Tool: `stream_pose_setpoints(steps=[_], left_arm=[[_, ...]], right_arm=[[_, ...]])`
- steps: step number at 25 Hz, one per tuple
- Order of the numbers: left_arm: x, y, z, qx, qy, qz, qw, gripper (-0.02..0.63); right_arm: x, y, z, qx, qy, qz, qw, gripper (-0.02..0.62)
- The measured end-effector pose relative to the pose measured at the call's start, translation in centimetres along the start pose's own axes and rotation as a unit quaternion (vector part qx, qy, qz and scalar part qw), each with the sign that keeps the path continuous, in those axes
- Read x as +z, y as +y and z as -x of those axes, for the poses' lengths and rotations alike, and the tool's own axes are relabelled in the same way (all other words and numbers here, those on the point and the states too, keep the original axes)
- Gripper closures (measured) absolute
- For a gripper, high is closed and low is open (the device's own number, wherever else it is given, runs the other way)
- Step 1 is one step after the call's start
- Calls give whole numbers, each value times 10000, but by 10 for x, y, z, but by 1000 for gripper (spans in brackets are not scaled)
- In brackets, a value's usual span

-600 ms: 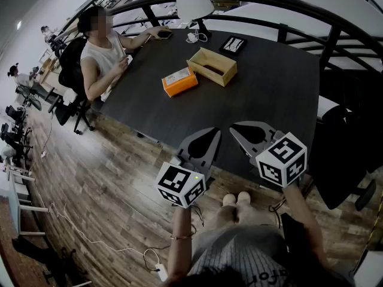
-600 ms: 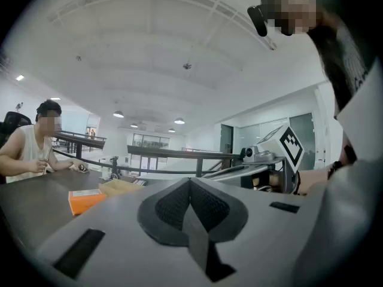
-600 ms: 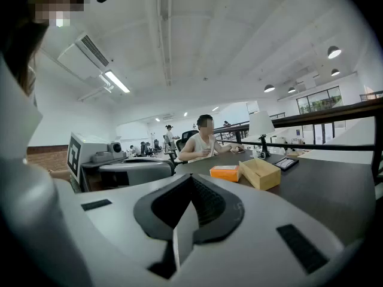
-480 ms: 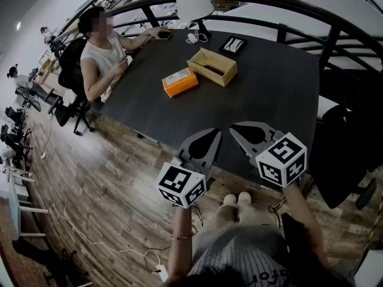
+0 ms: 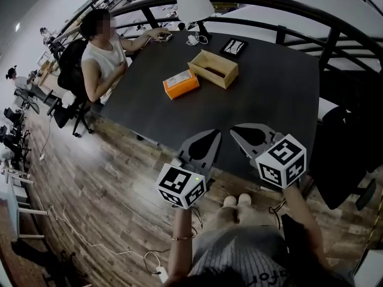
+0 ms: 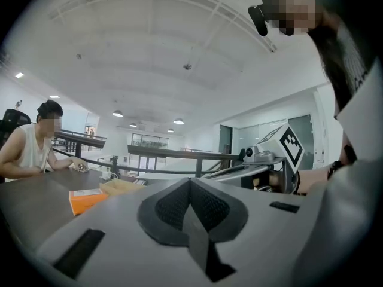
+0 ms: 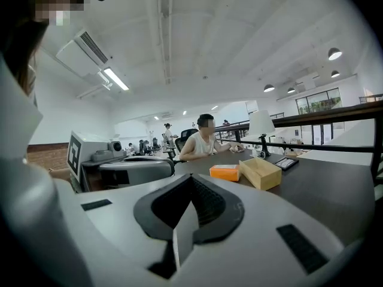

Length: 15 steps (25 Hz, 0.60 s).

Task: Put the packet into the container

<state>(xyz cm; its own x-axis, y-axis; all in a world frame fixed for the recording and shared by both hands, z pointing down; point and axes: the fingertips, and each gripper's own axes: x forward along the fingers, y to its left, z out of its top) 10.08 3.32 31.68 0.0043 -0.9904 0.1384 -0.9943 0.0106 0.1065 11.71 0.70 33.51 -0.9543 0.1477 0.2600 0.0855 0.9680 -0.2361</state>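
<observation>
An orange packet [image 5: 180, 83] lies on the dark table [image 5: 269, 94], just left of an open wooden container [image 5: 213, 67]. The packet [image 7: 225, 172] and the container [image 7: 260, 173] also show in the right gripper view, and the packet [image 6: 87, 200] again in the left gripper view. My left gripper [image 5: 213, 133] and right gripper [image 5: 235, 130] are held side by side at the table's near edge, well short of both things. Both grippers are shut with nothing between the jaws.
A seated person [image 5: 102, 55] leans on the table's left side. A white lamp [image 5: 194, 6], a phone [image 5: 164, 35] and a dark tray [image 5: 233, 45] stand at the far end. A black chair [image 5: 344, 154] is at my right, railing [image 5: 311, 14] beyond.
</observation>
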Motion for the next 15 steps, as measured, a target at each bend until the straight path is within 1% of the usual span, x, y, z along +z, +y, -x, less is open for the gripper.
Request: stream_pose_setpoints(steps=[6, 9, 15], left_arm=[[-2, 4, 0, 82, 24, 19, 10000, 598], [-3, 7, 0, 143, 26, 19, 9999, 598], [-2, 14, -2, 346, -19, 0, 9994, 598]], right_arm=[[1, -2, -2, 68, 8, 4, 10000, 584], [5, -3, -4, 195, -40, -6, 9998, 584], [9, -8, -9, 447, 81, 172, 9988, 583]])
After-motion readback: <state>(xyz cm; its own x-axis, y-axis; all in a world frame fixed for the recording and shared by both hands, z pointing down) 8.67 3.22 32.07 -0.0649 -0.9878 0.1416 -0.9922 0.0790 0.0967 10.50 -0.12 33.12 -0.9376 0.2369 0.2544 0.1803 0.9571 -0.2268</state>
